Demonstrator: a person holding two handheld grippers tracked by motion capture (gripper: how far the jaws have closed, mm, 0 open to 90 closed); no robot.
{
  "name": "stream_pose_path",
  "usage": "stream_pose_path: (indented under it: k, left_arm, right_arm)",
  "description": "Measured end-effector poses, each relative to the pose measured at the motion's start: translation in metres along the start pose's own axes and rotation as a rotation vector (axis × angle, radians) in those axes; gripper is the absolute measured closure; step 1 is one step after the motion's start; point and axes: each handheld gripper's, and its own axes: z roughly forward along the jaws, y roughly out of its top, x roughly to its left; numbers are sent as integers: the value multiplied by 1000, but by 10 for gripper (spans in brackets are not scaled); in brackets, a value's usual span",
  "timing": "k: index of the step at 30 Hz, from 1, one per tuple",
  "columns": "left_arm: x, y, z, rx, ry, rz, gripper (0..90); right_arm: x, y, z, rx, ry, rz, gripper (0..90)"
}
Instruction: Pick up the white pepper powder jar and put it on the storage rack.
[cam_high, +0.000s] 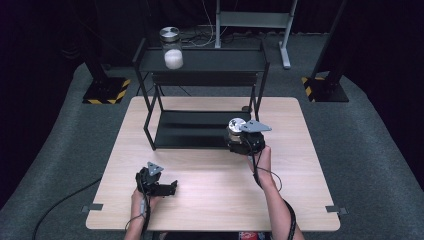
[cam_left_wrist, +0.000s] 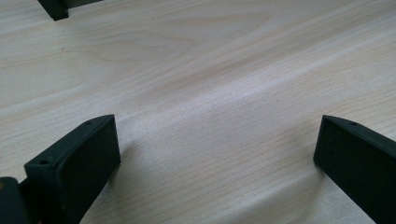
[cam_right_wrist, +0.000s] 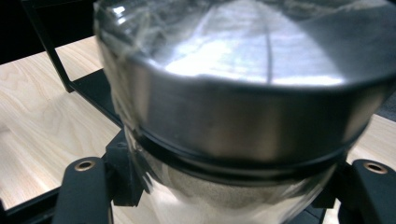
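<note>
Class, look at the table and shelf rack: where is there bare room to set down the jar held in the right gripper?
The rack's lower shelf is bare. Its top shelf is free right of the white-filled jar. The tabletop is bare between the left gripper and the right forearm.

Looking like a lab or recording studio: a light wooden table (cam_high: 210, 200) is standing on grey carpet (cam_high: 370, 150) with black curtains hanging all round. Black stand bases with yellow-black hazard striping (cam_high: 106, 91) are sitting at both sides, a grey metal frame (cam_high: 252, 21) and loose cables (cam_high: 200, 37) are lying behind, and a black two-tier metal shelf rack (cam_high: 200, 95) is standing on the table.
</note>
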Motion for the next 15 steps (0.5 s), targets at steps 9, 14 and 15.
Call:
stream_pose_path:
  k: [9,14,15]
  left_arm:
    - [0,0,0,0,0,0,0]
    - [0,0,0,0,0,0,0]
    - [0,0,0,0,0,0,0]
  right_arm:
    - [-8,12,4,-3,3,6,303]
    - [-12,16,6,-5,4,16,302]
    - [-12,16,6,-5,4,16,302]
